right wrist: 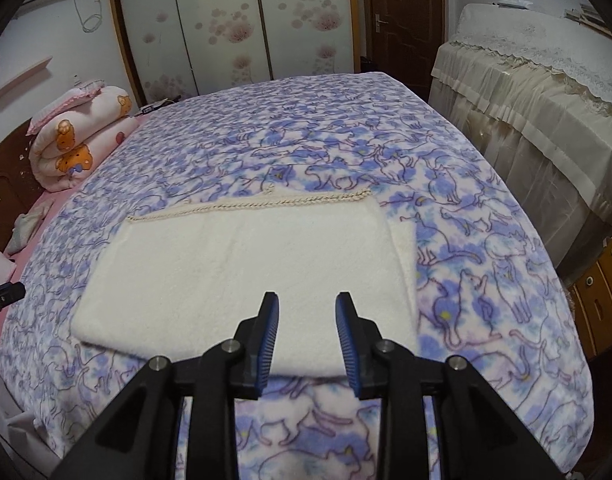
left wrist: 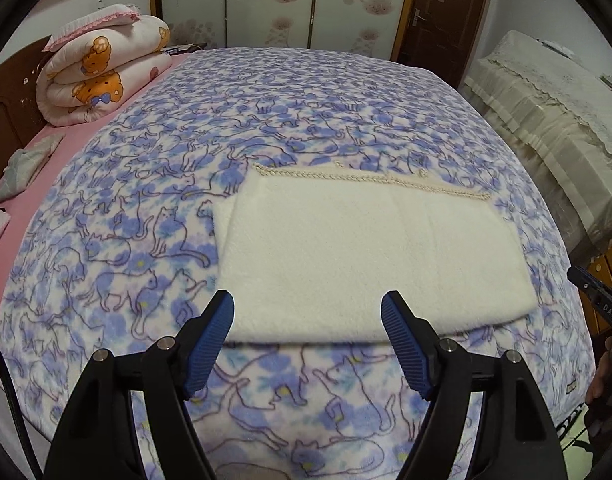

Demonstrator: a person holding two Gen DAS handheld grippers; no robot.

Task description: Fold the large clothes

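Far left, a rolled pink quilt (left wrist: 105, 72) with orange bear print sits at the head of the bed by a dark wood headboard (left wrist: 9, 108), on a pink sheet (left wrist: 37, 168); a small grey-green cloth (left wrist: 25, 164) lies on that sheet nearer the camera. The bed is covered by a blue-and-white cat-print blanket (left wrist: 265, 120). The left claw (left wrist: 308, 314) hangs above the near edge of the blanket, blue ribbed pads wide apart, nothing between them, not touching anything. Just beyond its tips lies the folded cream garment (left wrist: 366, 248), a flat rectangle on the blanket near the front-middle of the bed, twisted cord trim (left wrist: 366, 178) running along its far edge, a lower layer peeking out on its right side in the right wrist view. The right claw (right wrist: 308, 306) hovers over the garment's near edge, pads parted a moderate gap, narrower than the left, empty, no cloth pinched. In the left wrist view the other tool's black body shows at the right frame edge with part of a hand (left wrist: 600, 380). Behind the bed: sliding wardrobe doors (right wrist: 233, 28) with pink floral print, then a brown door (right wrist: 406, 20). Far right, a piece of furniture under a cream lace-edged cover (right wrist: 526, 92), and yellow-brown drawers (right wrist: 602, 288) below it.
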